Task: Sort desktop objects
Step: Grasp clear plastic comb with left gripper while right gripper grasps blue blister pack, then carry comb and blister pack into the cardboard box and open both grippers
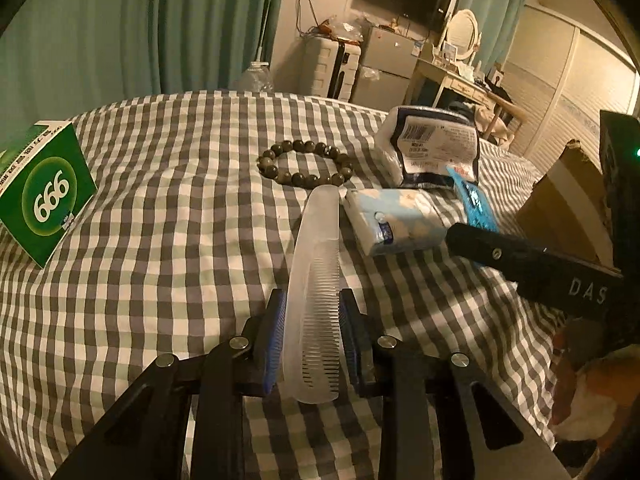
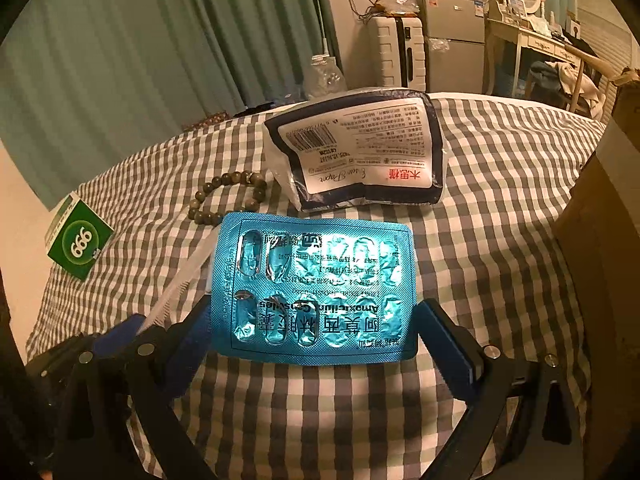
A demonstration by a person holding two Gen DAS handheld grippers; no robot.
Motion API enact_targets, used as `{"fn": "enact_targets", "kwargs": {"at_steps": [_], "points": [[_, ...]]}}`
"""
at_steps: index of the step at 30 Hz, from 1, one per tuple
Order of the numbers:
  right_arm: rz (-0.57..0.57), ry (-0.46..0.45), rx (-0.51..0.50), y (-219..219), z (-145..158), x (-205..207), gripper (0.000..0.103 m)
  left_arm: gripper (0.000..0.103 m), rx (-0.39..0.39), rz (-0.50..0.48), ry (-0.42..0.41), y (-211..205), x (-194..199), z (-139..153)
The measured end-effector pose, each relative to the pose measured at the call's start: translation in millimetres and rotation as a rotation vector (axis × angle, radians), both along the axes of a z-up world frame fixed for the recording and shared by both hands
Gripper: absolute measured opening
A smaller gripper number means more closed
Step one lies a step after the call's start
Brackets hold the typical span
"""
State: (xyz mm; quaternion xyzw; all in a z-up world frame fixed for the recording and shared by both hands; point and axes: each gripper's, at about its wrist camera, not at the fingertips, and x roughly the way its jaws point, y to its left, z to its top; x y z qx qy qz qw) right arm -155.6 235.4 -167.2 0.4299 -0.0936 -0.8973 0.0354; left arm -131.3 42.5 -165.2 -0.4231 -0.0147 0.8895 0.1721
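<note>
A: What has the left gripper [image 1: 310,334] got?

B: A clear comb [image 1: 316,280]; both blue pads press its sides, its far tip reaching to just beside the bracelet [image 1: 306,164] on the checked cloth [image 1: 160,240].

A: And the right gripper [image 2: 316,332]?

B: Clamped on a blue blister pack [image 2: 316,292], foil side up; the pack is held above the cloth, in front of the tissue bag [image 2: 360,152].

A: What else lies there?

B: A small tissue pack [image 1: 394,220] just right of the comb; a green box [image 1: 44,192] well apart at the left; a cardboard box [image 1: 568,208] at the right edge.
</note>
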Motion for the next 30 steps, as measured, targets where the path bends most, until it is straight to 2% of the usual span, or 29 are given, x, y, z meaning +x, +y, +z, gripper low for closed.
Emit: {"fn": "enact_targets", "kwargs": {"at_steps": [3, 5, 6, 7, 8, 9, 11, 12, 15, 23, 30], "points": [[-0.002, -0.003, 0.000, 1, 1, -2, 0.098, 0.029, -0.019, -0.001, -0.046, 5, -7, -12], [0.001, -0.011, 0.001, -2, -2, -1, 0.098, 0.037, -0.025, 0.030, -0.049, 9, -14, -22], [0.001, -0.014, 0.002, -2, -3, -1, 0.098, 0.053, 0.014, 0.021, -0.027, 9, -14, -23], [0.001, -0.014, 0.001, -3, -4, -1, 0.098, 0.064, 0.048, 0.006, -0.026, 9, -15, -23], [0.001, -0.015, 0.002, -4, -5, 0, 0.098, 0.064, 0.051, 0.002, -0.026, 12, -15, -23], [0.000, -0.017, 0.006, -5, -5, 0, 0.098, 0.062, 0.019, 0.004, -0.011, 16, -15, -22], [-0.002, -0.015, 0.009, -5, -5, 1, 0.098, 0.027, -0.066, -0.004, 0.027, 24, -15, -22], [-0.002, -0.015, 0.007, -5, -4, 1, 0.098, 0.026, -0.067, -0.016, 0.025, 24, -16, -22], [0.001, -0.013, 0.007, -5, -3, 3, 0.098, 0.026, 0.000, -0.015, 0.008, 14, -15, -18], [0.053, 0.021, 0.046, -15, 12, 11, 0.098, 0.026, 0.027, 0.013, 0.110, 2, 6, 20], [0.091, 0.102, 0.076, -8, 70, 59, 0.098, 0.026, 0.059, 0.043, 0.152, -8, 35, 70]]}}
